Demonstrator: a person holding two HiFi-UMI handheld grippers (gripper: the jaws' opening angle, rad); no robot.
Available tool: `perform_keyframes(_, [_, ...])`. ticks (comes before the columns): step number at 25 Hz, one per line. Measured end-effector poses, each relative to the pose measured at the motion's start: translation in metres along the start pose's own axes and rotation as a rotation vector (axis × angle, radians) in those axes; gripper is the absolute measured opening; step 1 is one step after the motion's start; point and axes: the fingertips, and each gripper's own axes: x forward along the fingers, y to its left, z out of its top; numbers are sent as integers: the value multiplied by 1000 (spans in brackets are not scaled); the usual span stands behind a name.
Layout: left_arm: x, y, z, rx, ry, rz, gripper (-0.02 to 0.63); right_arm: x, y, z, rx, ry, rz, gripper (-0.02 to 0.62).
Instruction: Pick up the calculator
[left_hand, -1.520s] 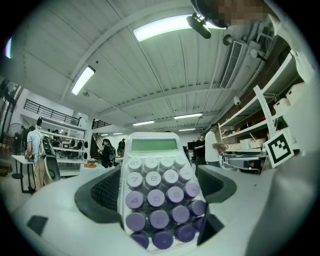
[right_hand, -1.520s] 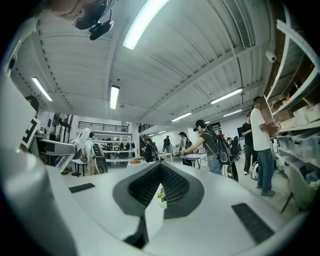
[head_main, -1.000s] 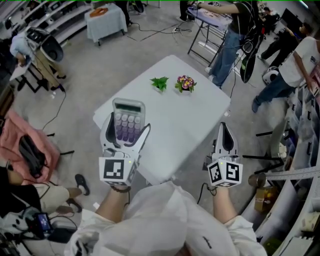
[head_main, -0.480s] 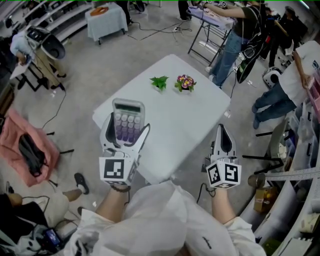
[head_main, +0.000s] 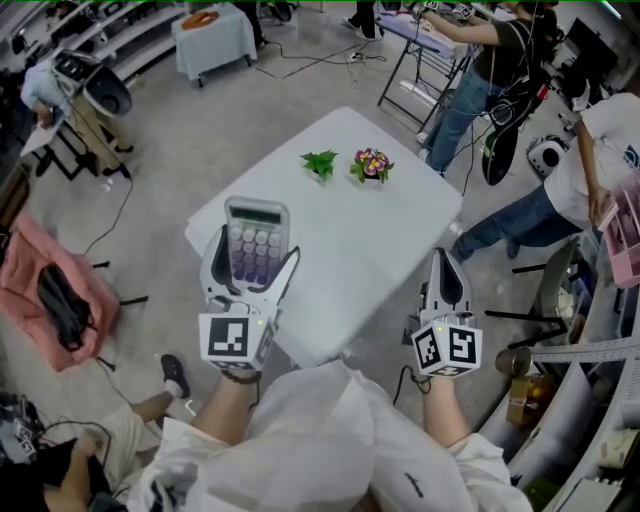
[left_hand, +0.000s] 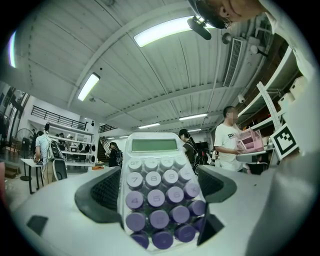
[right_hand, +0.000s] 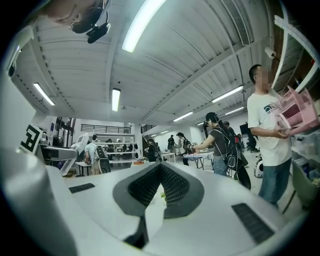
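Gripping rectangular calculator (head_main: 257, 235), round purple keys | left gripper (head_main: 254, 252) | right gripper (head_main: 446, 258), jaws together

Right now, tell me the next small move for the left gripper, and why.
Probably no more than a slight lift while holding the grip. The left gripper is shut on the calculator, which sits squarely between the jaws, and that gripper's view shows ceiling behind it rather than the table, so it looks raised. The right gripper is shut and empty.
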Motion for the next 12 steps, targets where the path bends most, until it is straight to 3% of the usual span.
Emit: perform_keyframes(12, [4,-2,-7,-5,7,-17,491,5,10,-1,-15,11,27,17])
